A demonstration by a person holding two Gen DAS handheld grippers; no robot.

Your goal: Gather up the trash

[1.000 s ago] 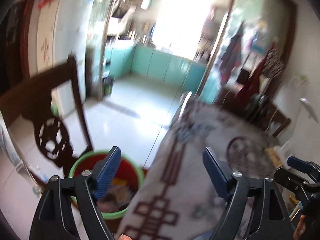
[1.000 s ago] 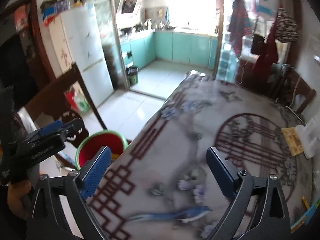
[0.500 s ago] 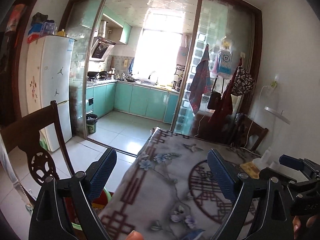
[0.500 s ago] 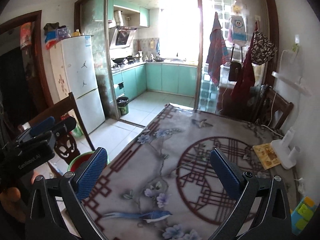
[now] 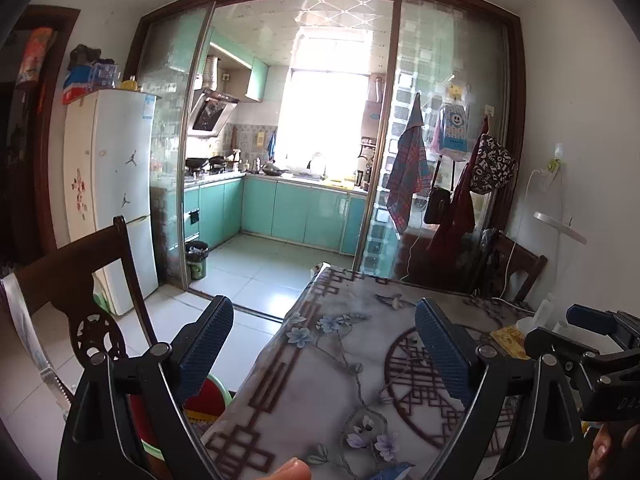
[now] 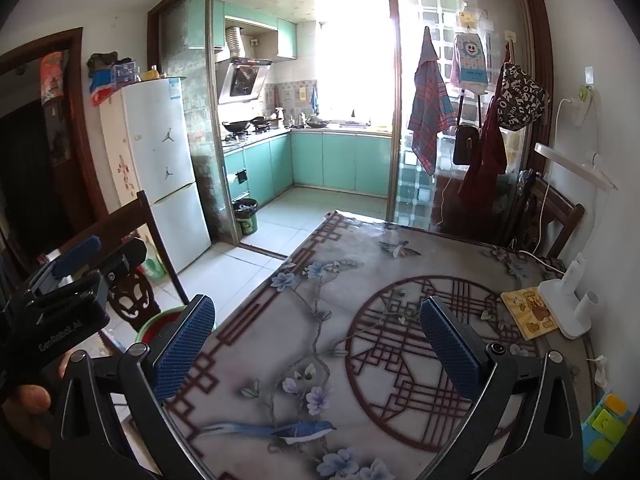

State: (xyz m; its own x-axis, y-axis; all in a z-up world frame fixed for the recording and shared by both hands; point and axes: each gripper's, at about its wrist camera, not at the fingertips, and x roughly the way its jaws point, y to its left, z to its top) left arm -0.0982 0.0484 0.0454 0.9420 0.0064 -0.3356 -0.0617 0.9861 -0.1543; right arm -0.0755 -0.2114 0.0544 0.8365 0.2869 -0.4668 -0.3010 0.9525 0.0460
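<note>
Right, the table fills most of what I see, its flowered cloth bare in the middle, and I take everything from it. Off its left edge stands the dark wooden chair, and tucked low between that chair and the table's edge is the red bin with the green rim, partly hidden behind my left gripper; it sits there, I judge, so scraps can drop straight off the edge. Something papery shows inside it, though I can't say what.

At the table's far right side sit the white lamp base and, touching it, the yellow booklet (neither looks like rubbish to me). At the right rim, nearer me, lies a small crumpled white scrap, probably the next piece to collect, if anything is.

My left gripper hangs over the table's left edge, jaws wide apart, nothing between them. My right gripper hovers above the middle of the table, also spread wide and empty, both raised and level so I can look the surface over.
</note>
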